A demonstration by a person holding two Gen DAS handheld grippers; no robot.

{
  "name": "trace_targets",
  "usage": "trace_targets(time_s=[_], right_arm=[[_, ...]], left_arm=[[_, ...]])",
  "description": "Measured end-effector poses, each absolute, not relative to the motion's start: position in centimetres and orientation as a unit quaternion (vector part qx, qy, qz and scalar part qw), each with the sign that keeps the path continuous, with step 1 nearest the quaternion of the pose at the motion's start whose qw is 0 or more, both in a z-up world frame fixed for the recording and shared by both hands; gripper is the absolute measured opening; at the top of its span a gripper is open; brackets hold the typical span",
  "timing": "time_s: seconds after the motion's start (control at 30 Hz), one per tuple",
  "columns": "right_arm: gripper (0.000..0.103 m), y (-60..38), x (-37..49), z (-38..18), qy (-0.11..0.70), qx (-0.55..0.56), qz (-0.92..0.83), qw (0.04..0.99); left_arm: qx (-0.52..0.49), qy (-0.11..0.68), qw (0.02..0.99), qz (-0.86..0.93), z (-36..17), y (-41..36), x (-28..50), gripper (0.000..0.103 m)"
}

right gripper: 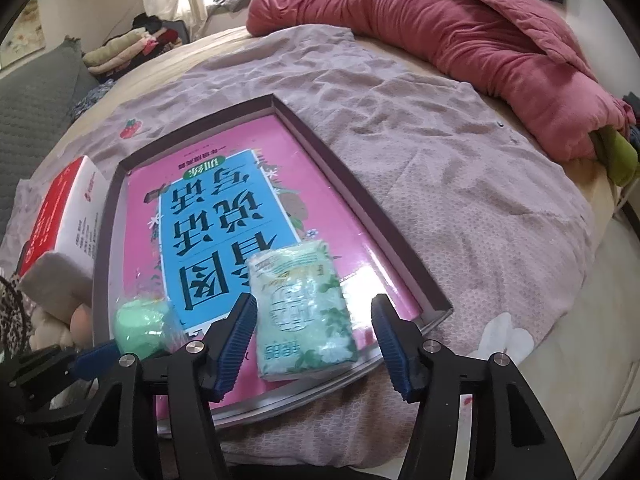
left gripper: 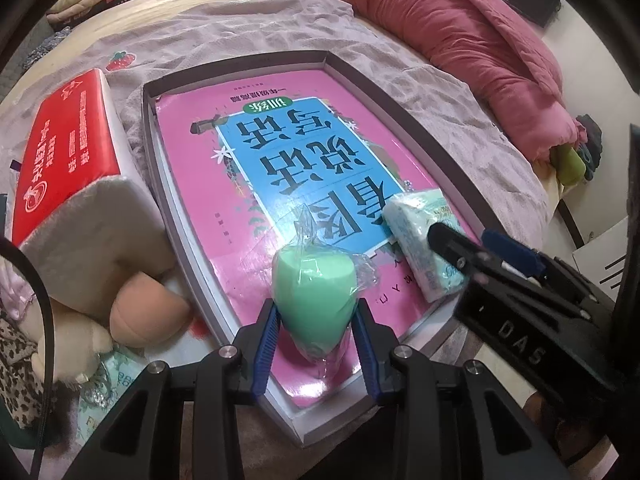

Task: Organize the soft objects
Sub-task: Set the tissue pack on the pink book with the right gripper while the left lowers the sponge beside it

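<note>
- Stage: mid-task, by my reading. Two soft items are at the shallow tray on the bed; both rest on the pink book lying inside it.
- Left tongs: closed on the green sponge, blue pads pressing its sides through a clear wrapper. The sponge's base looks to be on the book near the tray's near edge; not yet released.
- Right tongs: jaws apart, pads clear of the small tissue packet on either side. The packet lies flat on the book, between the jaws, at the tray's near right part. I judge it set down.
- Left outside the tray, on its left side: red tissue pack, peach sponge just beside it, pale plush toy, partly hidden.
- Count: tray 1; book 1; green sponge 1; small tissue packet 1; red tissue pack 1; peach sponge 1; plush toy 1.
- Remaining, as a judgement: release the green sponge, then bring in the three items outside.
- Red quilt bunched at the far side, not involved.
</note>
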State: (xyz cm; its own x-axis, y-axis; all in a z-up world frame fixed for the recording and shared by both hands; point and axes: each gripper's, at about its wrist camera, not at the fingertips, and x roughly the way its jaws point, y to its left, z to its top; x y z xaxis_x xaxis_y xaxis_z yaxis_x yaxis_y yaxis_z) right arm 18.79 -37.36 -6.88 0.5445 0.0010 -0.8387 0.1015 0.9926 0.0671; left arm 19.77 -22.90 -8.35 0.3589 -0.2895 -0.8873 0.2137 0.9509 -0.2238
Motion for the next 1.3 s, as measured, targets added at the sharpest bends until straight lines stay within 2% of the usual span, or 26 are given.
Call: trace_targets(time_s=[0.13, 0.23, 0.77, 0.9, 1.1, 1.3], right_arm=[[0.061, -38.0, 18.0, -6.0, 0.451, 0.062, -0.047, 0.889], [0.068, -38.7, 17.4, -5.4, 0.432, 0.074, -0.064, 0.897], [0.069, -39.2, 16.9, -5.1, 0.42, 0.083, -0.077, 0.9], [0.071, -39.3, 16.8, -5.2, 0.421, 0.085, -0.079, 0.9], [0.073, -39.4, 16.8, -5.1, 0.418, 0.087, -0.084, 0.9], [0.073, -39.3, 16.7, -5.1, 0.417, 0.082, -0.087, 0.901]], left_arm=[[-0.033, 0.549, 0.821, -0.156, -8.5, -22.9, 19.6, 0.038], [-0.033, 0.552, 0.818, -0.156, -8.5, -23.0, 19.6, 0.038], [-0.028, 0.561, 0.811, -0.166, -8.7, -23.3, 18.6, 0.04], [-0.019, 0.556, 0.814, -0.167, -8.6, -23.5, 18.2, 0.043], [-0.026, 0.55, 0.816, -0.175, -7.8, -23.3, 17.5, 0.058], [-0.038, 0.539, 0.824, -0.171, -6.6, -22.4, 16.9, 0.058]])
